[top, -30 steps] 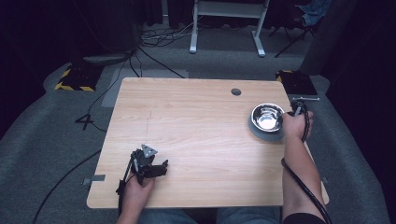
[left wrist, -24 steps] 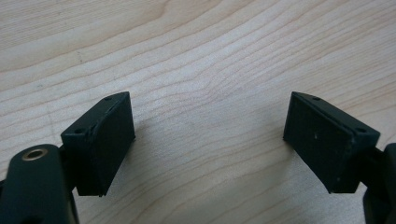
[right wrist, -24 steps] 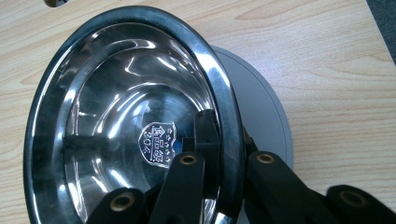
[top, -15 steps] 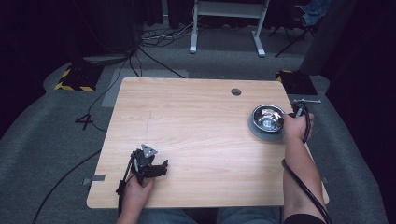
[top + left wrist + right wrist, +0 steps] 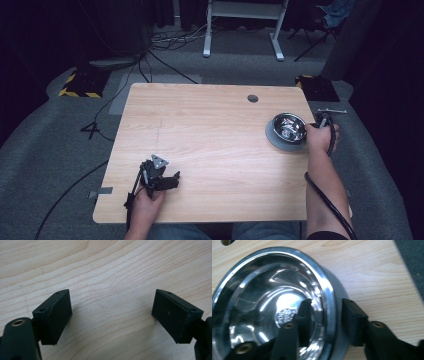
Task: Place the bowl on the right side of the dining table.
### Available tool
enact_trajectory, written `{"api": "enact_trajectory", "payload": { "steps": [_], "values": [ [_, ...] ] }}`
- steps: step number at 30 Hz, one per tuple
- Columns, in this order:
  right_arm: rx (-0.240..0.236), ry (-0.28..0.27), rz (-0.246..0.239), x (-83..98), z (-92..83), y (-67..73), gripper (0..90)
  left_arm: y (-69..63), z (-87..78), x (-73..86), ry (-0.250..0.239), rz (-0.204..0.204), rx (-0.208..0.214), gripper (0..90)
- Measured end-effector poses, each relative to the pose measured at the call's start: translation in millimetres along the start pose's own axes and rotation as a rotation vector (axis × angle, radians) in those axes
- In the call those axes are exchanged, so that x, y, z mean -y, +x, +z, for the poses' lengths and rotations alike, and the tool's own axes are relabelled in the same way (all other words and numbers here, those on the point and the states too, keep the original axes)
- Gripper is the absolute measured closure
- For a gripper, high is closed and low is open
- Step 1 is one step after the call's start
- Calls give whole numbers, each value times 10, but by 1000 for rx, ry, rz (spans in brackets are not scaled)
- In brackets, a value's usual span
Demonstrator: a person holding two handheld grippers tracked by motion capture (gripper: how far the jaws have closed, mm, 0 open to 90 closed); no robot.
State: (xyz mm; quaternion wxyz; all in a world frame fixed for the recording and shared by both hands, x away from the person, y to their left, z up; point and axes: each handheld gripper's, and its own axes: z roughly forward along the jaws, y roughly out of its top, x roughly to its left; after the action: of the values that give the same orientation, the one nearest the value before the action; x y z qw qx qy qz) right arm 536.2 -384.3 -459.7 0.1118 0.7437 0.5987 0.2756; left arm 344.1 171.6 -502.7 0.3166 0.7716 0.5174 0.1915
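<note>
Table (image 5: 215, 145): light wood, a small round hole (image 5: 253, 98) near its far edge, well away from both tools.

Bowl (image 5: 289, 127): shiny steel, upright on a grey round base, directly at the tip of the right hand-held gripper (image 5: 320, 121), near the table's right edge. In the right gripper view the bowl (image 5: 274, 305) sits right against the tool; its rim passes between the two jaws, one jaw inside the bowl, the other outside the wall.

Right hand-held gripper (image 5: 325, 320): jaws have just been opening; they now stand apart on either side of the rim with a gap showing, not pinching it. Right hand (image 5: 320, 139) rests just behind the bowl.

Left hand-held gripper (image 5: 160, 176): near the table's near left corner, well apart from the bowl, held by the left hand (image 5: 145, 202). In the left gripper view its jaws (image 5: 111, 312) are spread wide over bare wood, nothing between them.
</note>
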Motion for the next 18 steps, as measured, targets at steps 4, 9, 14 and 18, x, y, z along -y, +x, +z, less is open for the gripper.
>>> {"api": "enact_trajectory", "payload": {
  "steps": [4,9,14,18],
  "values": [
    [18,-29,-15,-34,-63,-49,516,-2,1,0,-1,-2,-1,164],
    [27,-50,-40,-79,-153,-61,494,-1,0,0,0,-2,0,164],
    [4,-73,-84,-124,-257,-16,479,0,1,0,-2,0,0,164],
    [-45,-104,-118,-175,-371,58,468,0,0,0,0,0,0,164]
  ]
}}
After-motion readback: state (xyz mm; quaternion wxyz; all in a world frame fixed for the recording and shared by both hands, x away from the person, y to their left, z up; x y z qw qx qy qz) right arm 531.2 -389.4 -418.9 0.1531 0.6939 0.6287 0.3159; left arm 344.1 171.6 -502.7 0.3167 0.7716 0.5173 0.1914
